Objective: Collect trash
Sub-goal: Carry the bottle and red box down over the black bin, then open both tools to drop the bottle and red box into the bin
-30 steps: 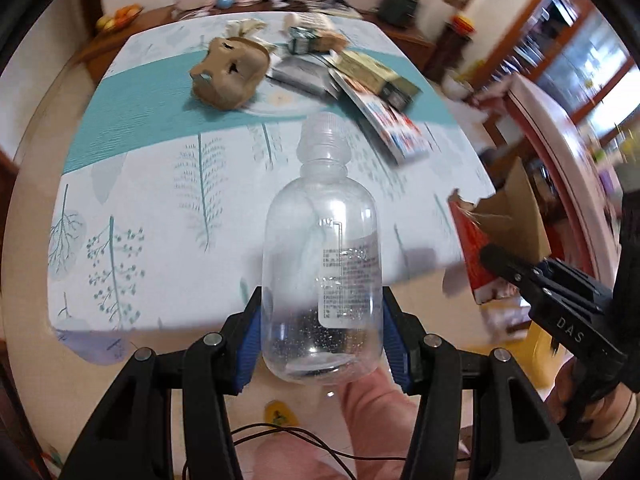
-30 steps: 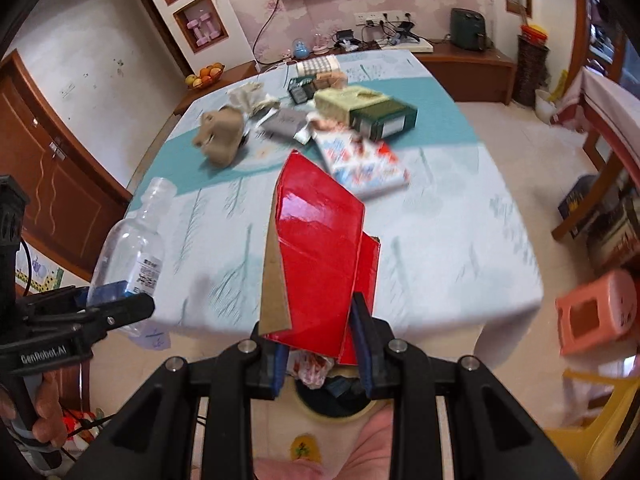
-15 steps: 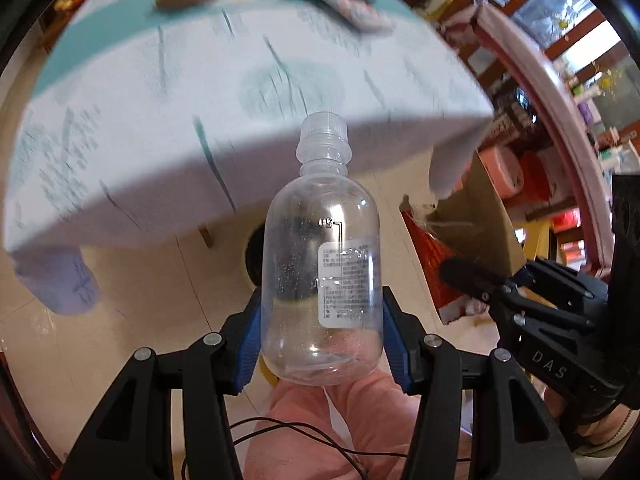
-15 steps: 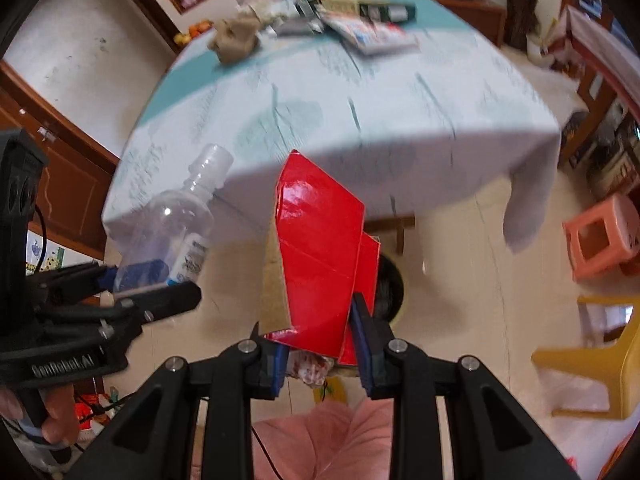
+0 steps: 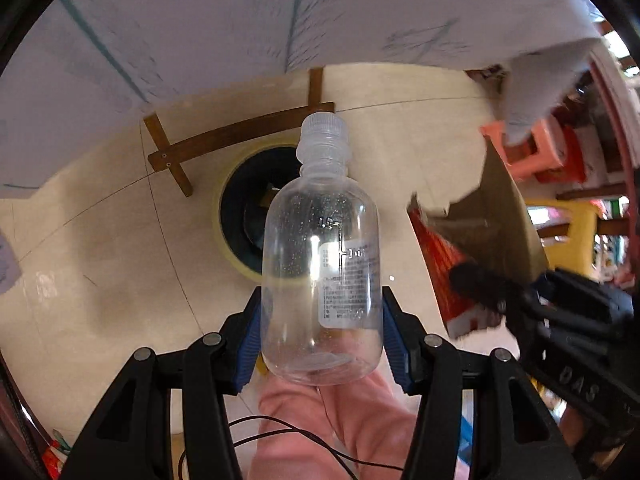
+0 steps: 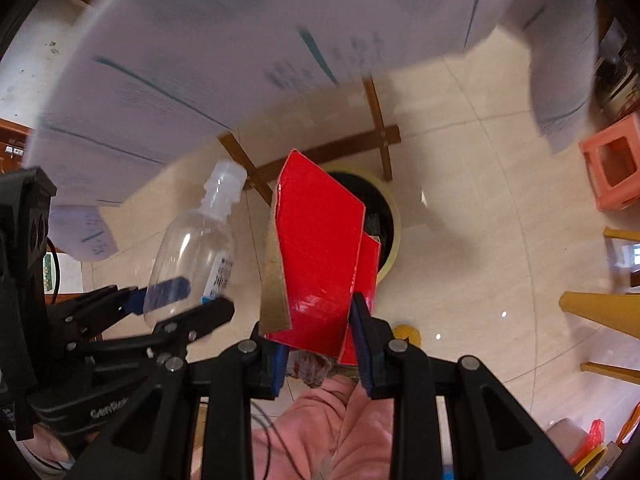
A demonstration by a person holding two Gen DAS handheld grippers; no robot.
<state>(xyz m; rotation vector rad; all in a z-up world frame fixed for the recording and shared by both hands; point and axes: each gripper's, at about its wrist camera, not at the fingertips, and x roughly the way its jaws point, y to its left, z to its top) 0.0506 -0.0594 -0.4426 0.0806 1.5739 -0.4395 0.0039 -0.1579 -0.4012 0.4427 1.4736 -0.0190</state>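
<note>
Bottle [image 5: 320,276] and red carton [image 6: 324,264] in separate tongs, above bin rim [image 5: 219,224], clear of tablecloth edge [image 5: 224,80].

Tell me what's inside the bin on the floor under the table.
The bin has a dark interior with some dark, indistinct trash. The plastic bottle covers its right side in the left wrist view, and the red cardboard box covers most of it in the other.

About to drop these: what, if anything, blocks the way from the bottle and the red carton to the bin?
Nothing visible does. The bin stands open on the floor below the bottle and red carton; the table's wooden crossbars lie beside it.
</note>
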